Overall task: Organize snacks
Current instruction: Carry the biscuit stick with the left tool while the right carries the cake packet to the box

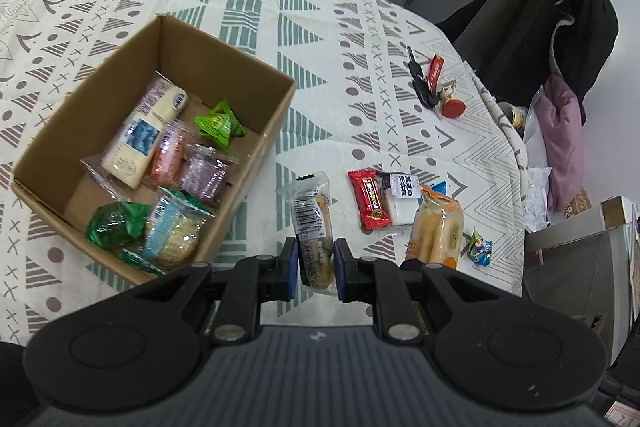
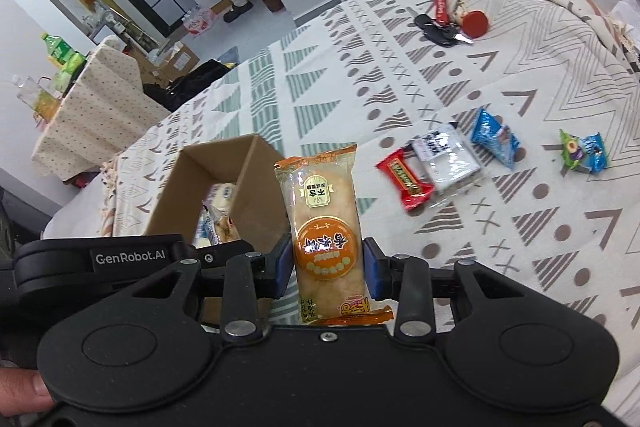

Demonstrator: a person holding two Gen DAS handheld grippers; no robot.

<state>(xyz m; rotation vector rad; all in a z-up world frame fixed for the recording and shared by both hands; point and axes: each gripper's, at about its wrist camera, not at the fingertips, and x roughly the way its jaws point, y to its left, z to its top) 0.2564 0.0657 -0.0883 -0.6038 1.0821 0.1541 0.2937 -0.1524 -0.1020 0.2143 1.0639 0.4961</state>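
With several snacks already in the cardboard box (image 1: 256, 131) left of the fingers, the left gripper (image 1: 314, 269) clamps a barcoded pack (image 1: 310, 223) and the right gripper (image 2: 326, 267) an orange cake pack (image 2: 324, 223), leaving four loose snacks (image 2: 436, 163) ahead-right.

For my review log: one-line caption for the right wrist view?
Right gripper holds an orange snack pack beside the cardboard box.

One cardboard box (image 1: 256, 107) left of the left tool (image 1: 314, 273) holds seven snack packs. Four more snack packs lie ahead of the right tool (image 2: 326, 269). Each tool holds one pack.
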